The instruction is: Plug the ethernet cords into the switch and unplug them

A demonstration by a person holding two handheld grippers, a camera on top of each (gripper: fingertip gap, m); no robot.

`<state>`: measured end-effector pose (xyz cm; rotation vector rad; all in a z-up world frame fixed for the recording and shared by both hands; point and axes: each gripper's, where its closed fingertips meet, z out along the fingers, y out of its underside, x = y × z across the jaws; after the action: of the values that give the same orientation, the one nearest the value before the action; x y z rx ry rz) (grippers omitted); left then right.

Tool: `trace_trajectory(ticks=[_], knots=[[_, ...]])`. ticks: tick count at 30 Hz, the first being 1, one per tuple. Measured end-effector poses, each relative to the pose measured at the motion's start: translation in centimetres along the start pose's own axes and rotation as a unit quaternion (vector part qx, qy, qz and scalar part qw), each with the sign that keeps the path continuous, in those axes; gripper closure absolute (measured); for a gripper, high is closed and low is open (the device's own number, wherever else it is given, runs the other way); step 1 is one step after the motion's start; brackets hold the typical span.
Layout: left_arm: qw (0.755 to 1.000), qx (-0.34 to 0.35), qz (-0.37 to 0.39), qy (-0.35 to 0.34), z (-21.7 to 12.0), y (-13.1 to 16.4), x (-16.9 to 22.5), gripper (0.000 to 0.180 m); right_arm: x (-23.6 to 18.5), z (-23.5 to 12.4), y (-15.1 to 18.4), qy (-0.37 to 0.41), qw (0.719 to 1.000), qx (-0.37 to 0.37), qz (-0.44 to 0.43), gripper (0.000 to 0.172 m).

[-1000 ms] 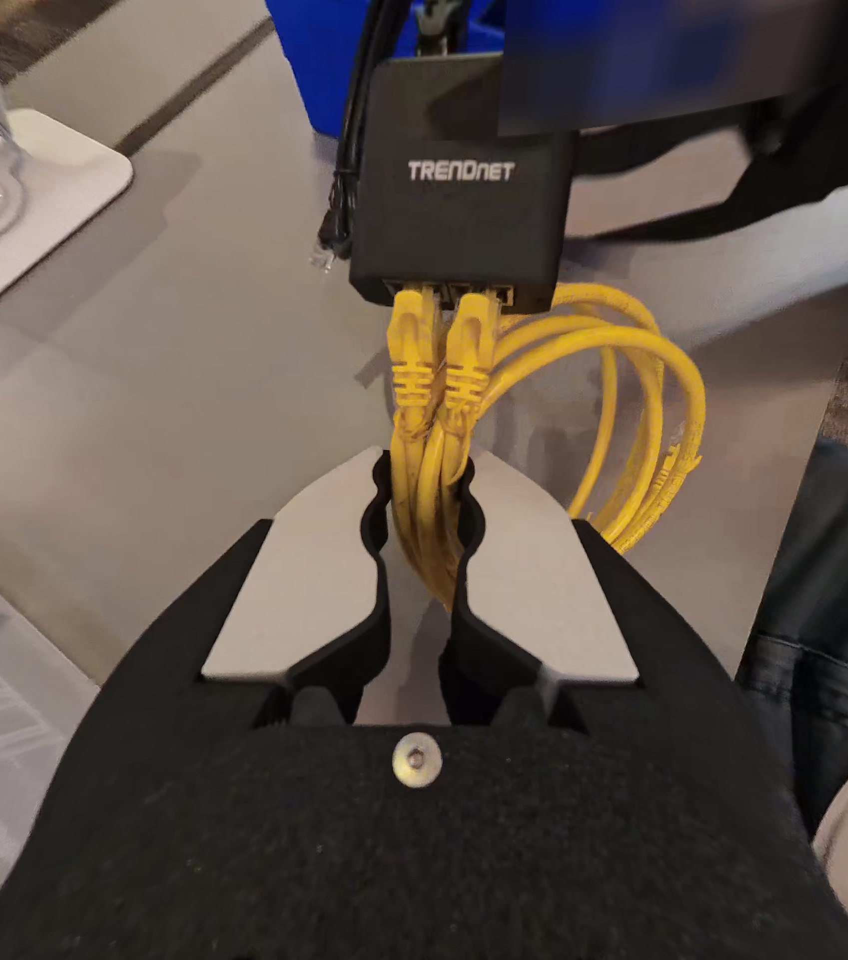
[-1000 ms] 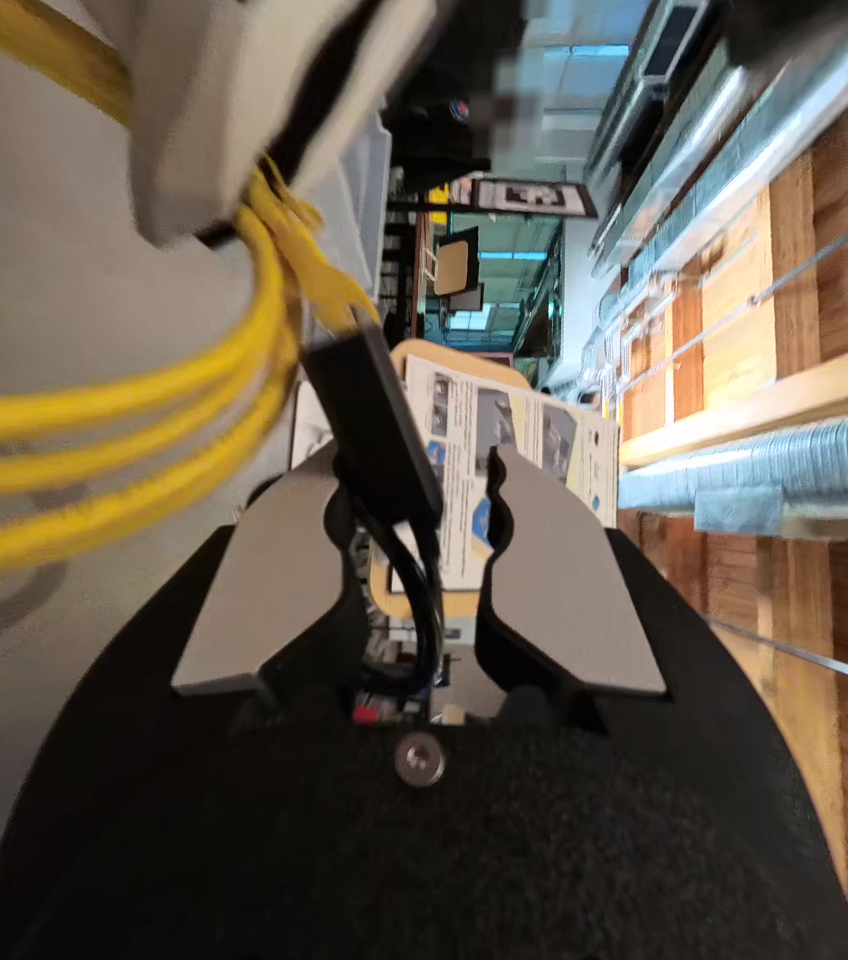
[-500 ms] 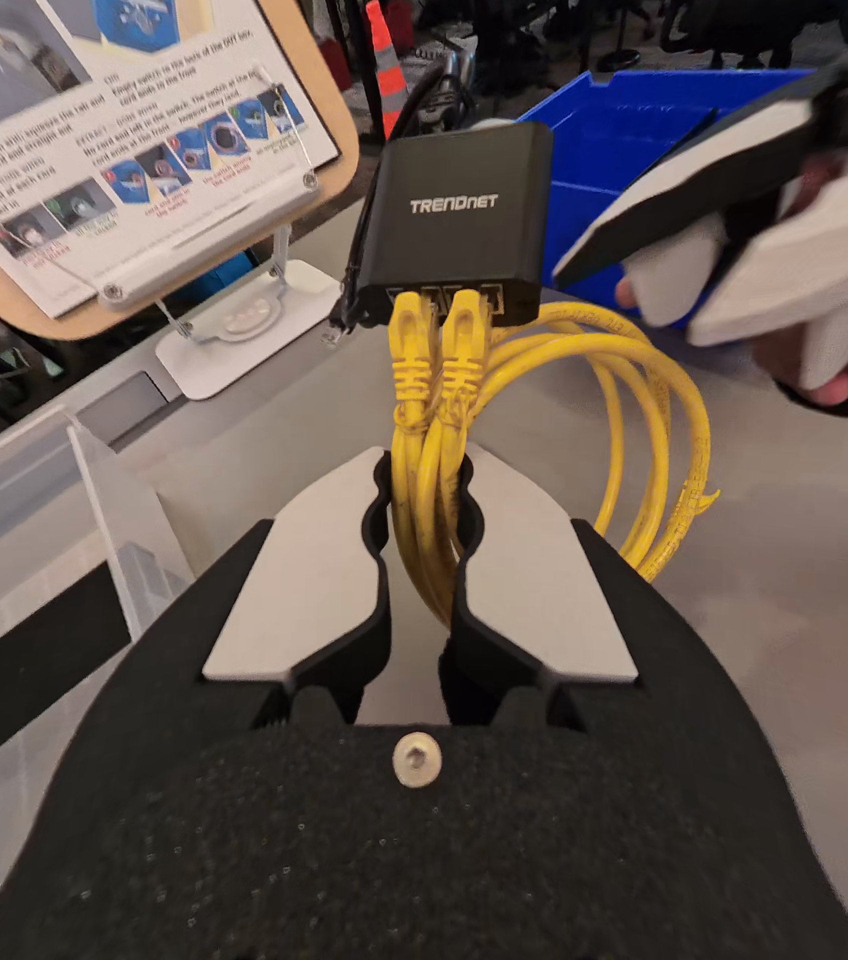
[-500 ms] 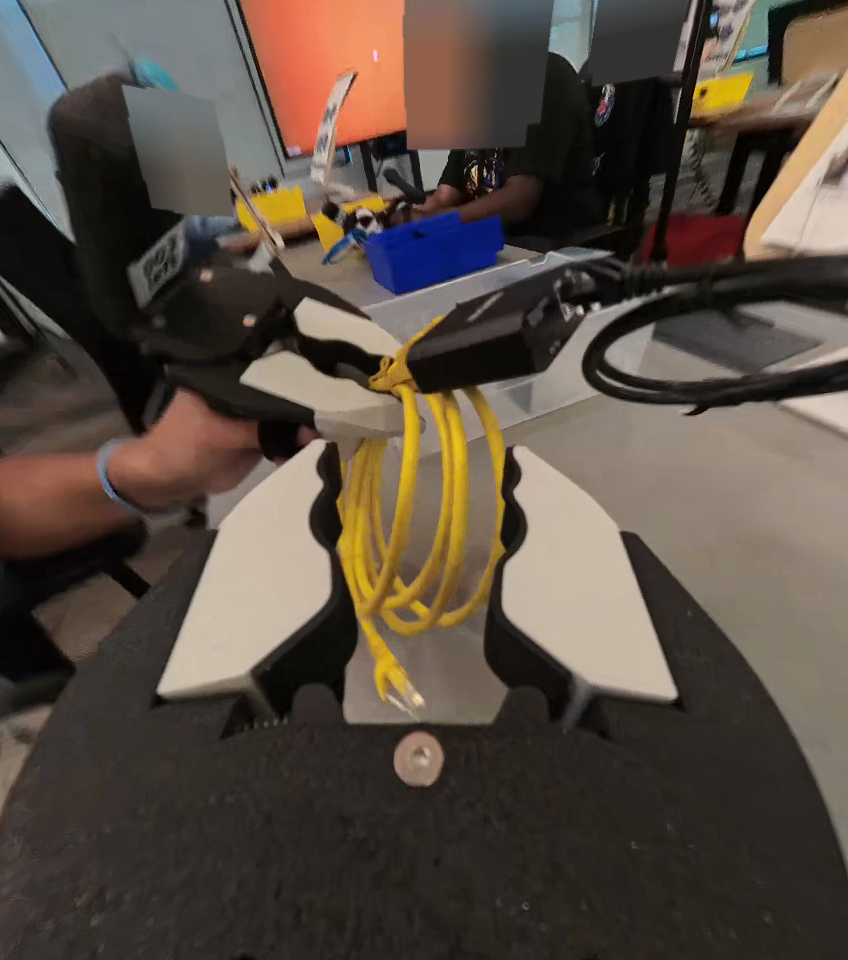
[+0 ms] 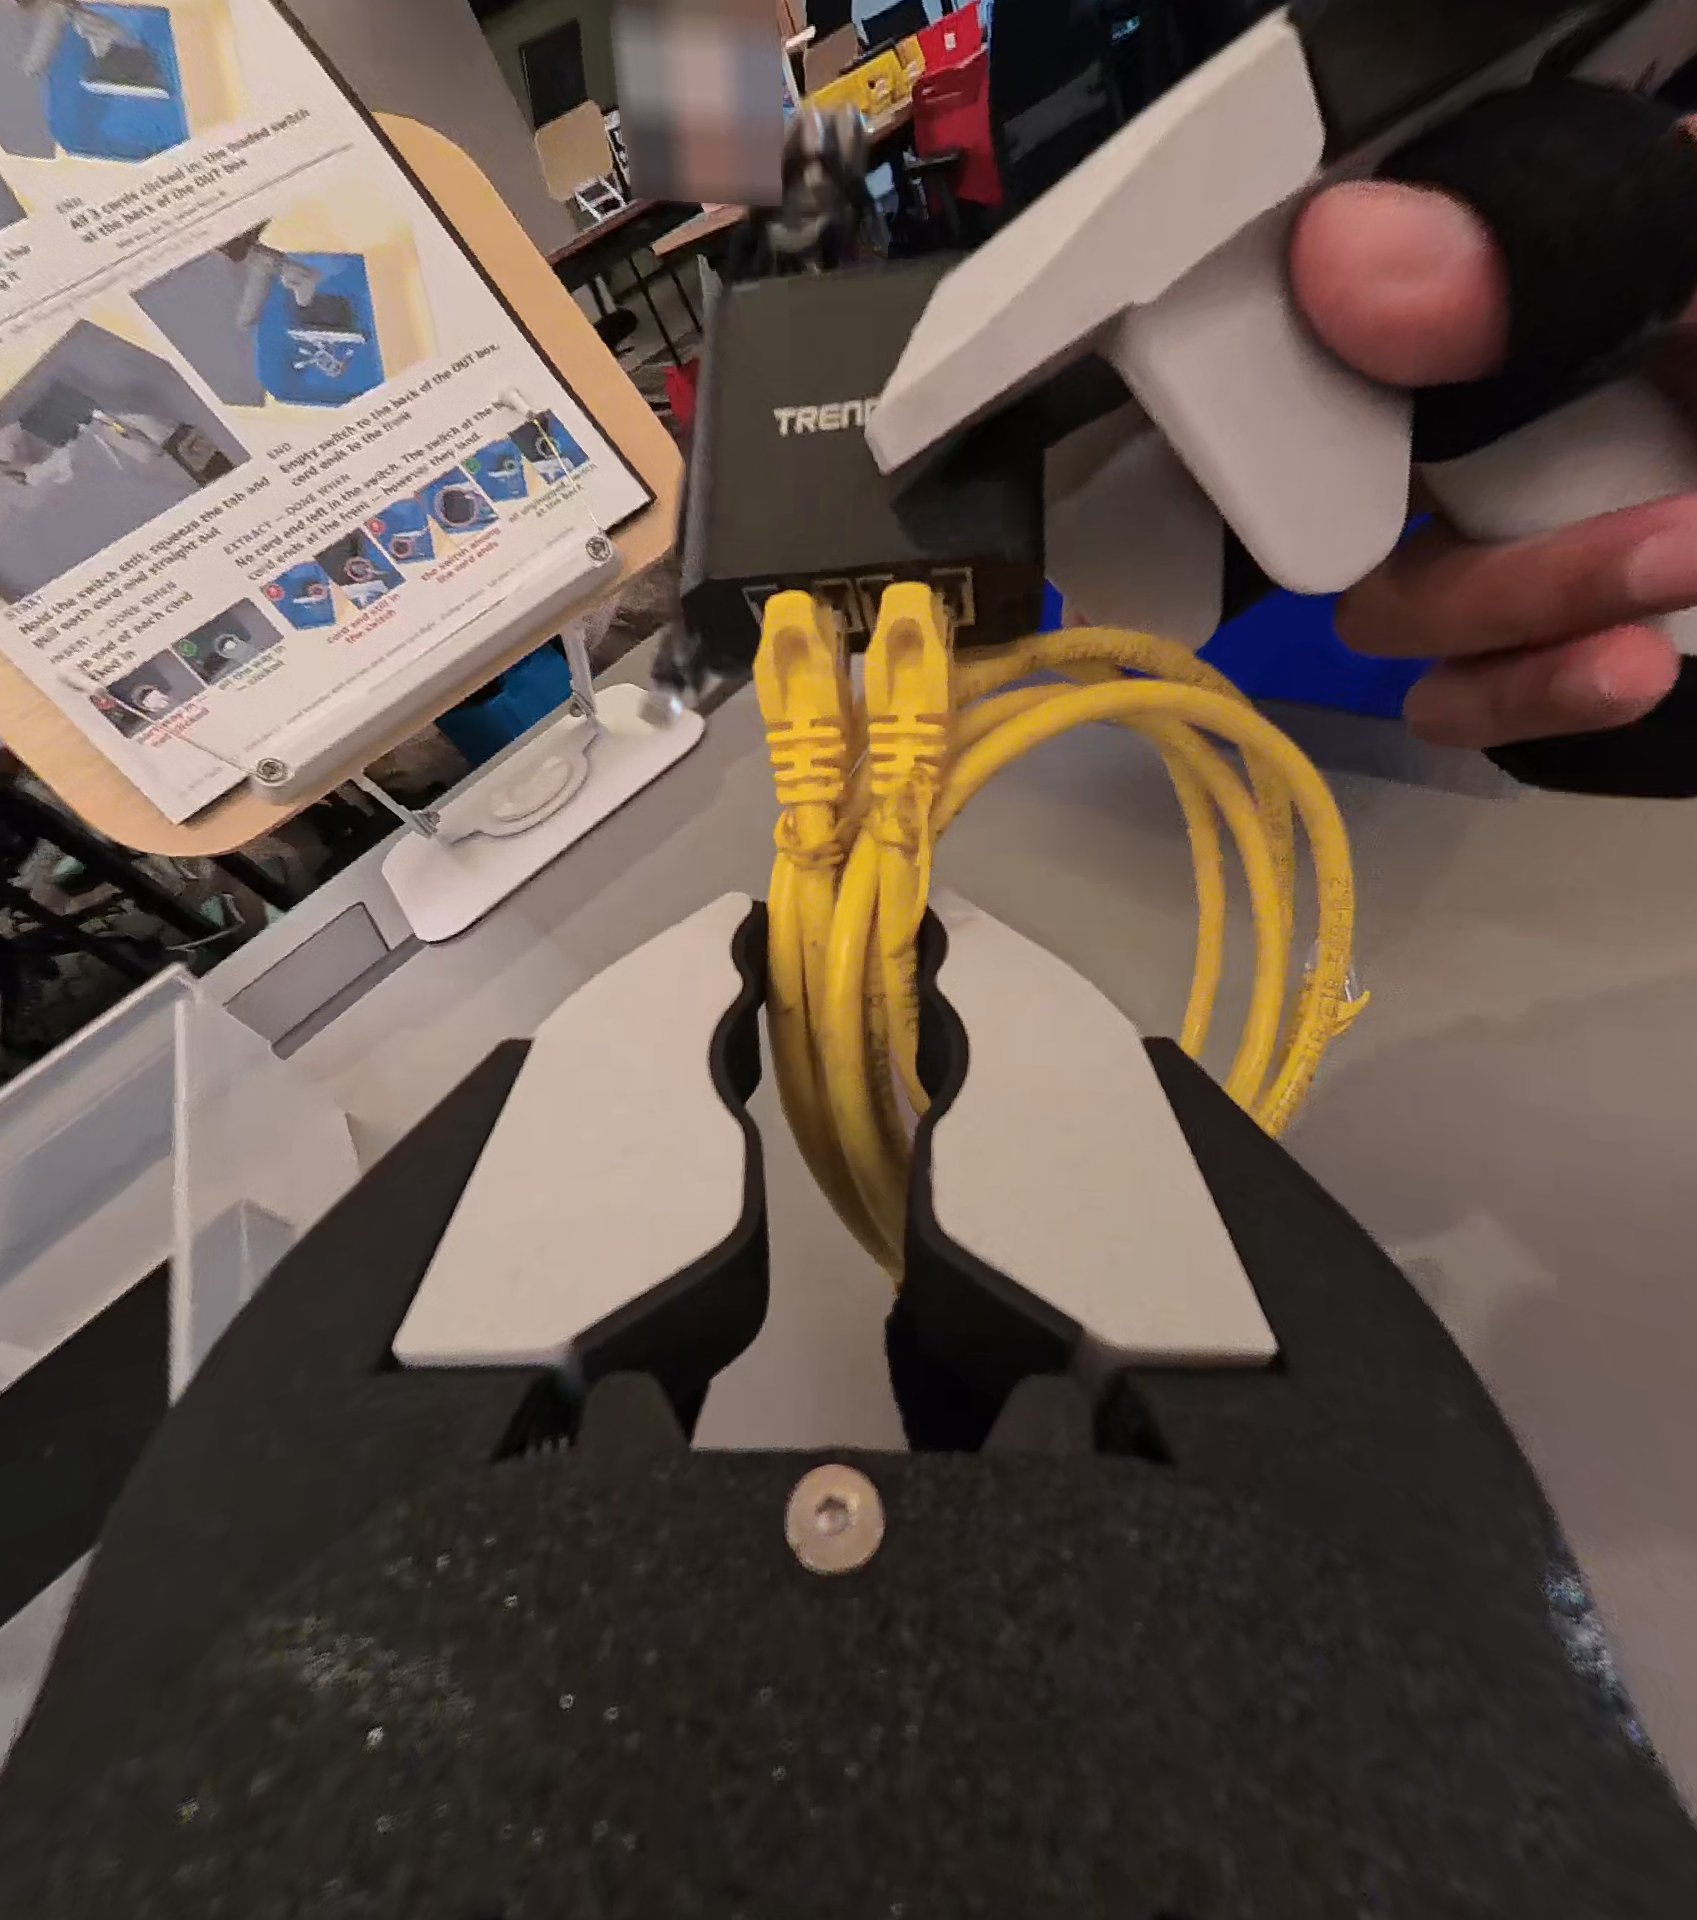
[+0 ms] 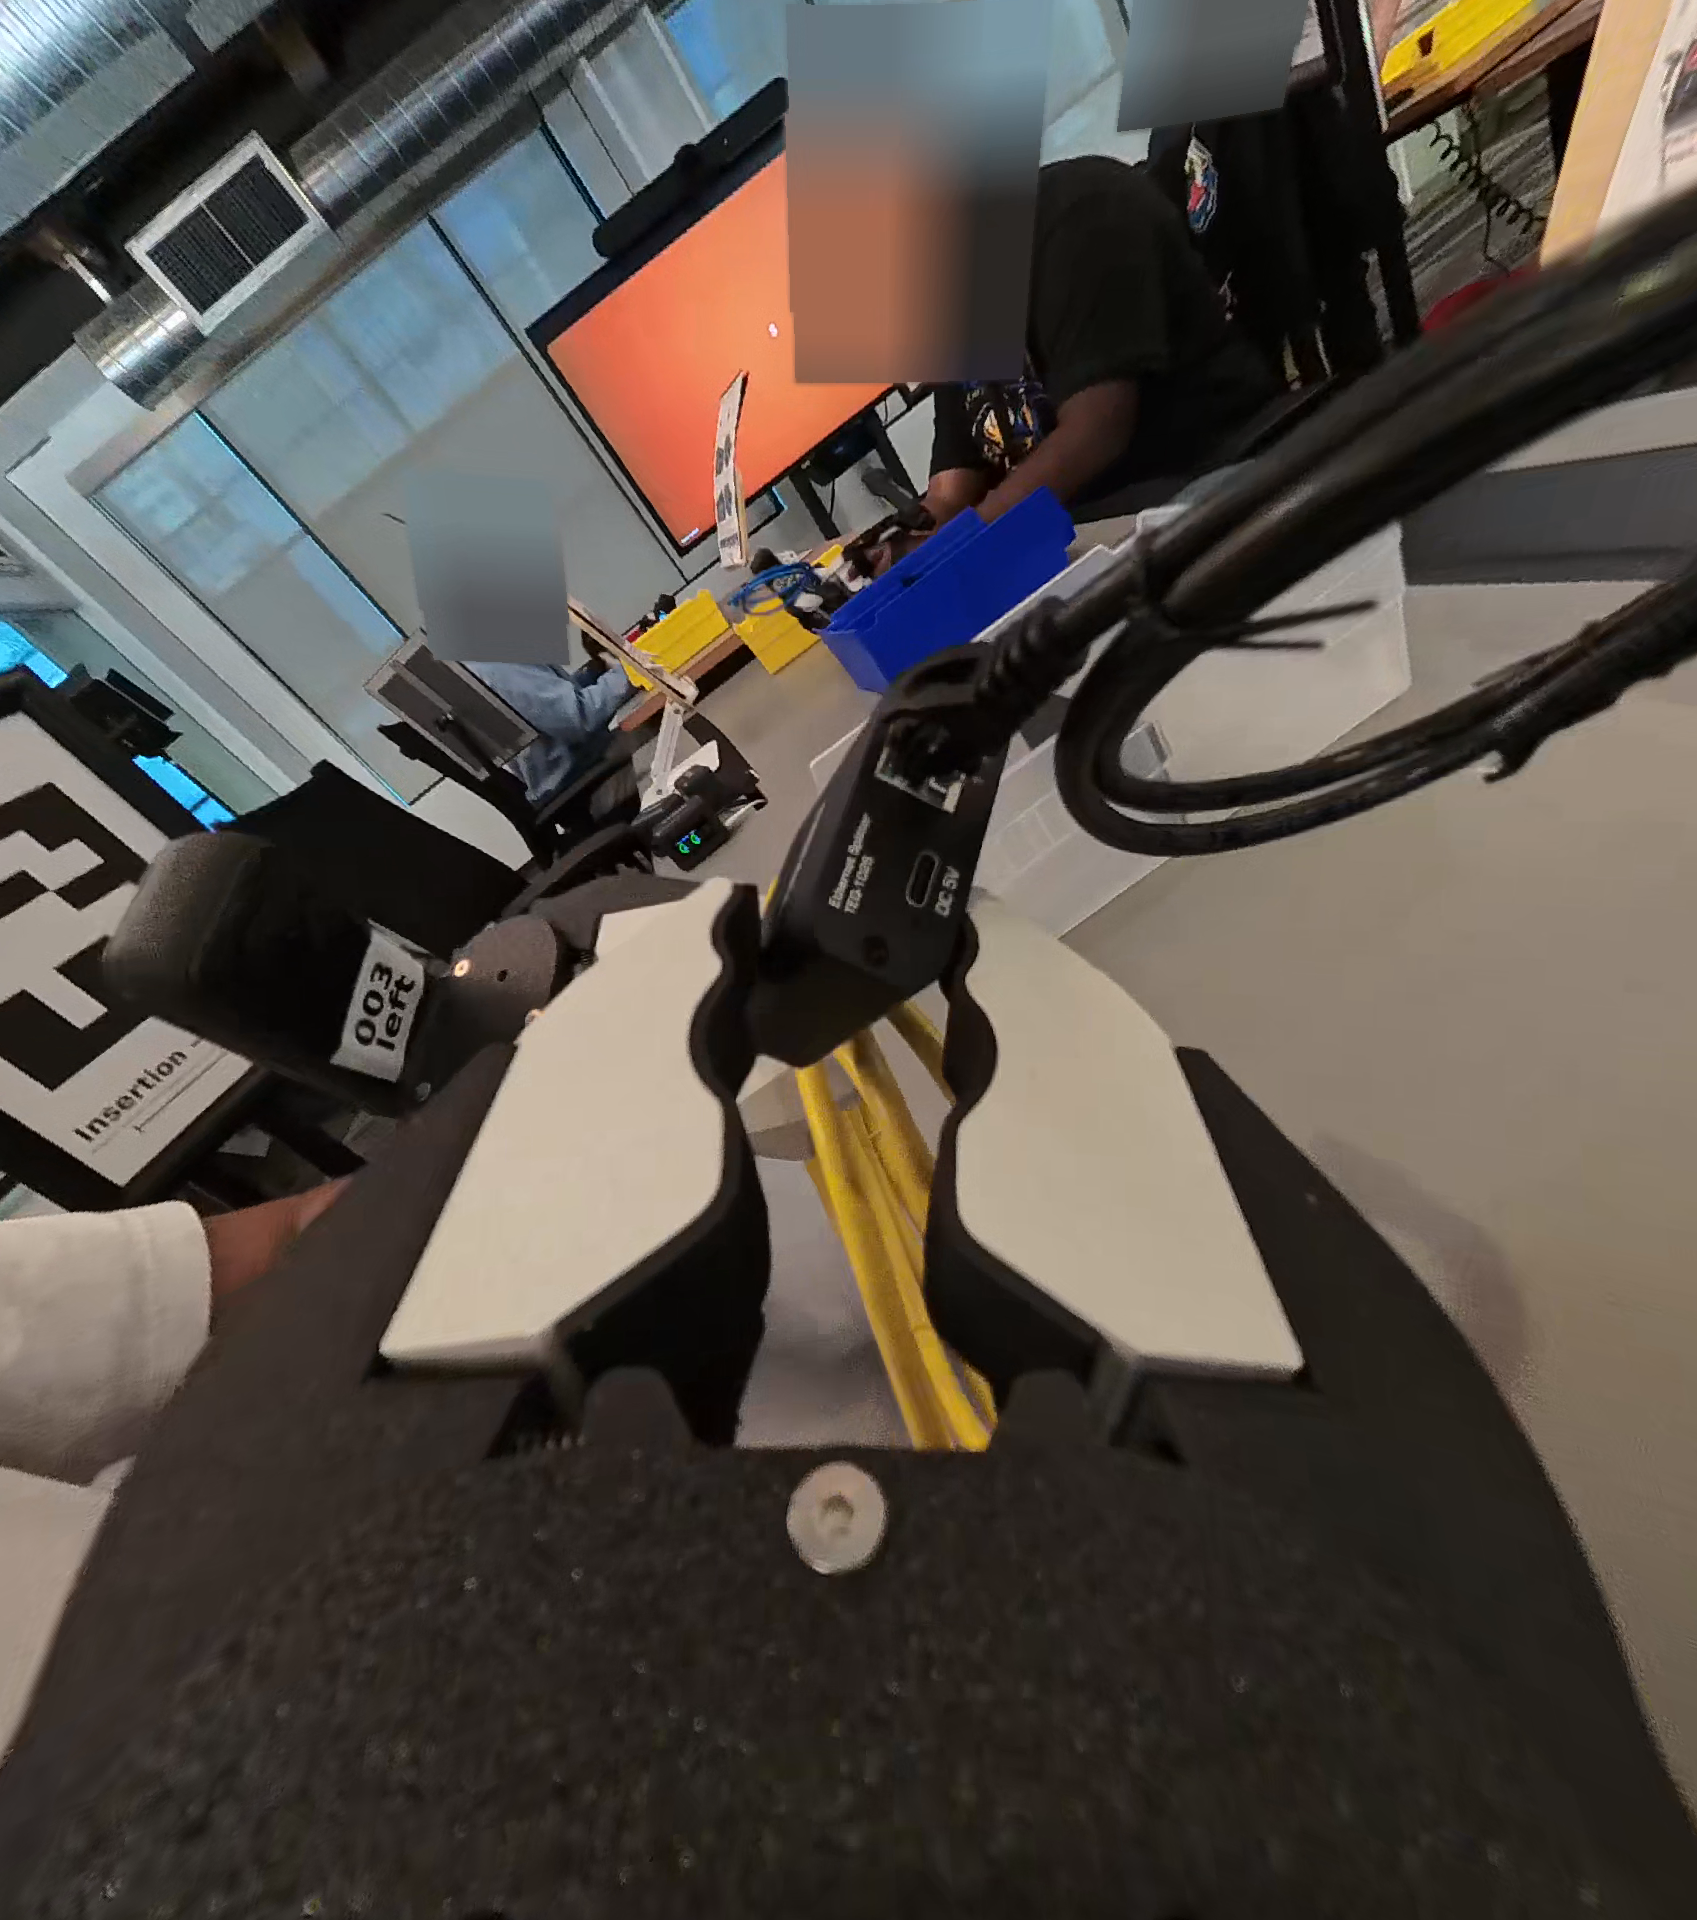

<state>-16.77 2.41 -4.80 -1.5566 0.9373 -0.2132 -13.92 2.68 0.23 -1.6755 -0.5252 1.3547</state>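
Yellow round cords (image 5: 849,1039) pinched in left tongs (image 5: 842,961) | right tongs (image 6: 839,971) clamp boxy black switch (image 6: 865,935)

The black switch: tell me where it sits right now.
The black switch is held above the grey table, clamped in the right tool. Two yellow cords plugged into its front run down into the left tool.

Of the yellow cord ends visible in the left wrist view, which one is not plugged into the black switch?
The loose end hanging at the coil's right edge; the other two plugs sit side by side in the switch ports.
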Motion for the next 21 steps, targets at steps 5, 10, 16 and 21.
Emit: trace_trajectory(ticks=[5,10,16,21], knots=[[0.996,-0.004,-0.066,0.06,-0.6,0.0,1.3,0.146,0.1,-0.5,-0.3,0.049,0.992,-0.023,-0.115,0.144],[0.989,0.009,-0.121,0.088,-3.8,0.4,1.2,0.142,0.6,-2.3,-3.8,0.123,0.951,-0.037,-0.28,0.147],[0.983,-0.048,-0.157,0.087,-4.8,5.0,1.2,0.151,2.1,-8.1,-14.3,0.301,0.801,-0.113,-0.505,0.146],[0.965,-0.055,-0.223,0.129,-4.6,5.6,1.6,0.152,8.7,-14.6,-17.8,0.414,0.62,-0.278,-0.606,0.147]])
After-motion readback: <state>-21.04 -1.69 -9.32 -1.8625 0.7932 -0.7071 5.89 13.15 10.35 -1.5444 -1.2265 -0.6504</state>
